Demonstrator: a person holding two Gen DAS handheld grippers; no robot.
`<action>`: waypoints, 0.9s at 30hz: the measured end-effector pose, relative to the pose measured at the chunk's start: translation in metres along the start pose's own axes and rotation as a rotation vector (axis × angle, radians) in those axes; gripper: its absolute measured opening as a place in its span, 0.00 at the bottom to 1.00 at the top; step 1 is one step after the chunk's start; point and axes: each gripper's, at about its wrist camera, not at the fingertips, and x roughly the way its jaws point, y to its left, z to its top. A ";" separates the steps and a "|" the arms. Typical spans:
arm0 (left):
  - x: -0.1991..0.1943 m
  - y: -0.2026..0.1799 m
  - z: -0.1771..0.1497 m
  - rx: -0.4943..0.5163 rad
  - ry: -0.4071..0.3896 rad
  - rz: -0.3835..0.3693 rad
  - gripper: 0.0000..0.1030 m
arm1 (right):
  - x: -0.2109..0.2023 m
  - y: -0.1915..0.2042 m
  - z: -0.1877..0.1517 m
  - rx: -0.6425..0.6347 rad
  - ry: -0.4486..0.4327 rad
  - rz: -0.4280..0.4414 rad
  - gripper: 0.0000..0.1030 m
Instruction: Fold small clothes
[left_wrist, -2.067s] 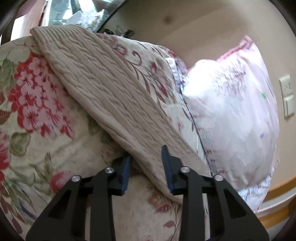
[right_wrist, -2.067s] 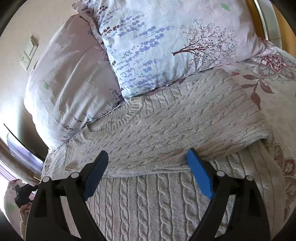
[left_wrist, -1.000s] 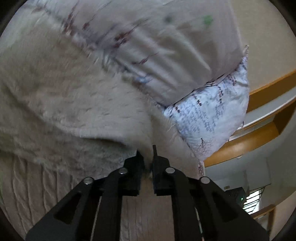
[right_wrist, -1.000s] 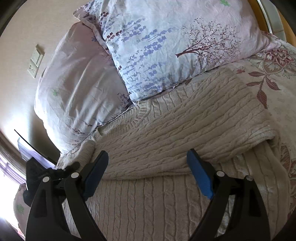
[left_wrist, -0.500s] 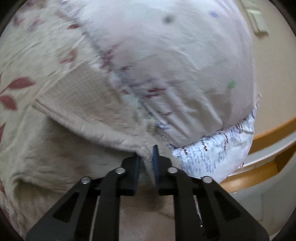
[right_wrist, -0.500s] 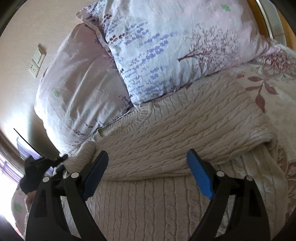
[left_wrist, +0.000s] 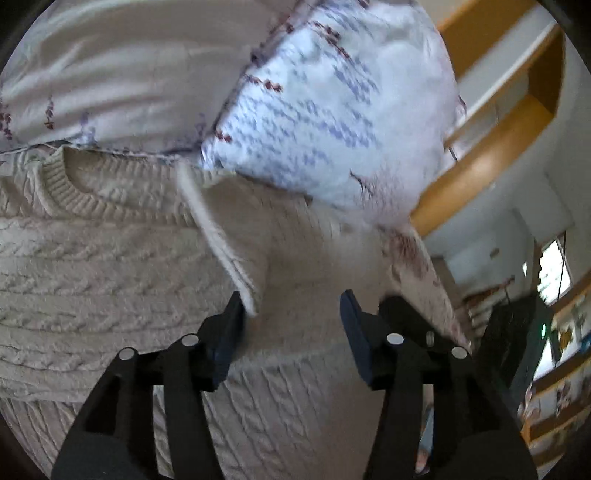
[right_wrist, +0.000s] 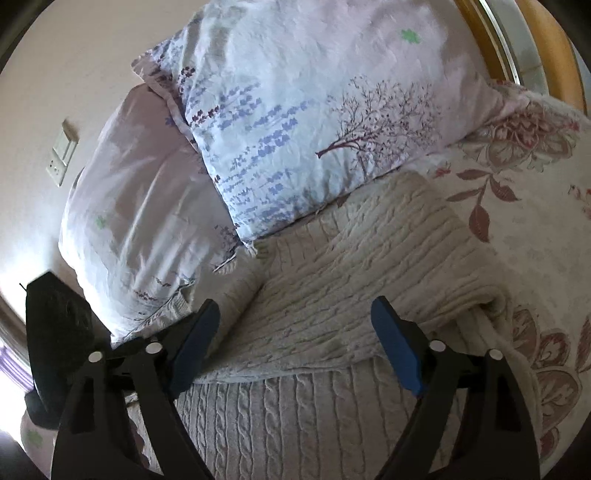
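Half a second ago the left gripper (left_wrist: 291, 306) was pinched on a sleeve edge; now its jaws stand open, the sleeve (left_wrist: 221, 236) lying folded across the sweater (left_wrist: 92, 266), its cuff touching the left-hand finger at lower centre. A pillow (left_wrist: 325, 110) fills the upper middle.

Seen from the right wrist, the right gripper (right_wrist: 295, 325) hovers with jaws wide open and empty over the sweater (right_wrist: 369, 266), which lies folded on the bed (right_wrist: 535, 229), its top edge against two pillows (right_wrist: 314, 110).

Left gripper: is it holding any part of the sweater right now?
No. The left gripper is open, its left finger beside the sweater's folded sleeve edge. The right gripper is open too.
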 end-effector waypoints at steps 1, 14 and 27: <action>-0.005 0.002 -0.002 0.007 0.003 -0.001 0.53 | 0.001 0.000 0.000 0.000 0.004 0.002 0.77; -0.160 0.095 -0.048 0.163 -0.125 0.610 0.65 | 0.008 0.091 0.015 -0.341 0.190 -0.158 0.69; -0.158 0.139 -0.062 0.123 -0.057 0.749 0.65 | 0.112 0.134 -0.010 -0.585 0.209 -0.377 0.26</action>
